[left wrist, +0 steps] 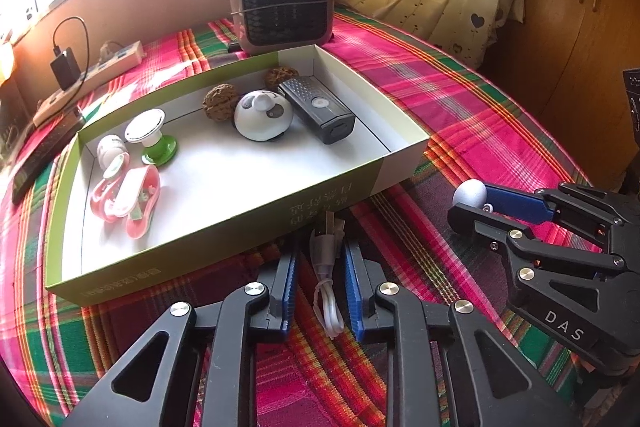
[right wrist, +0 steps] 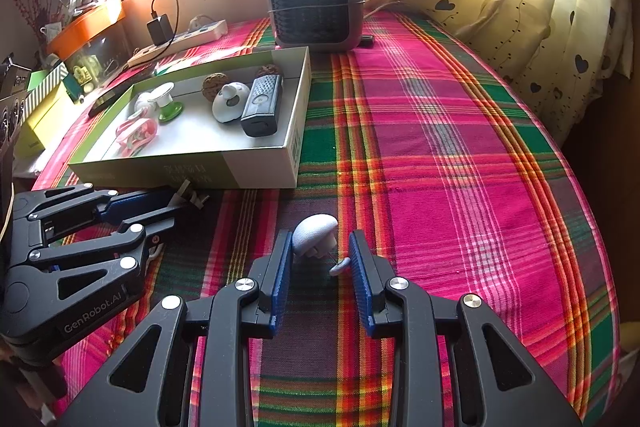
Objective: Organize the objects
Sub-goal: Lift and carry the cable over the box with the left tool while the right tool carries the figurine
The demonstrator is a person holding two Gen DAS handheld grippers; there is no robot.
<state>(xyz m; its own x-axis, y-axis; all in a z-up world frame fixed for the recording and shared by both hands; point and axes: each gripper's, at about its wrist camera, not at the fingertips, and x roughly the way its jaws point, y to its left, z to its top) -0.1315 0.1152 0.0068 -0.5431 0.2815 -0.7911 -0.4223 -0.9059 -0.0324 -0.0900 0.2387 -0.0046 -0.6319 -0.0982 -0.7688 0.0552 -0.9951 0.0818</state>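
Low in the left wrist view, the left gripper point(left wrist: 320, 279) has its blue pads on either side of a coiled white cable point(left wrist: 329, 279) that lies on the plaid cloth point(left wrist: 460, 115); the pads stand close against the cable's plug, but whether they press it I cannot tell. The cable's end nearly touches the near wall of the box point(left wrist: 224, 227), which fills the middle and left of that frame.

In the lower middle of the right wrist view, the right gripper point(right wrist: 322, 267) is closed on a small white knob point(right wrist: 314, 233), whose round head pokes up past the fingertips above the cloth.

Inside the box lie a pink case point(left wrist: 126, 201) at lower left, a green-footed stand point(left wrist: 154, 139) and a small white bottle point(left wrist: 110, 149) above it, two walnuts point(left wrist: 220, 103) near the far wall, a white dome point(left wrist: 262, 115) in the middle and a black device point(left wrist: 318, 109) at right.

A fan point(left wrist: 282, 1) stands behind the box at upper centre. A power strip point(left wrist: 92, 75) with a black charger point(left wrist: 66, 65) sits at upper left.
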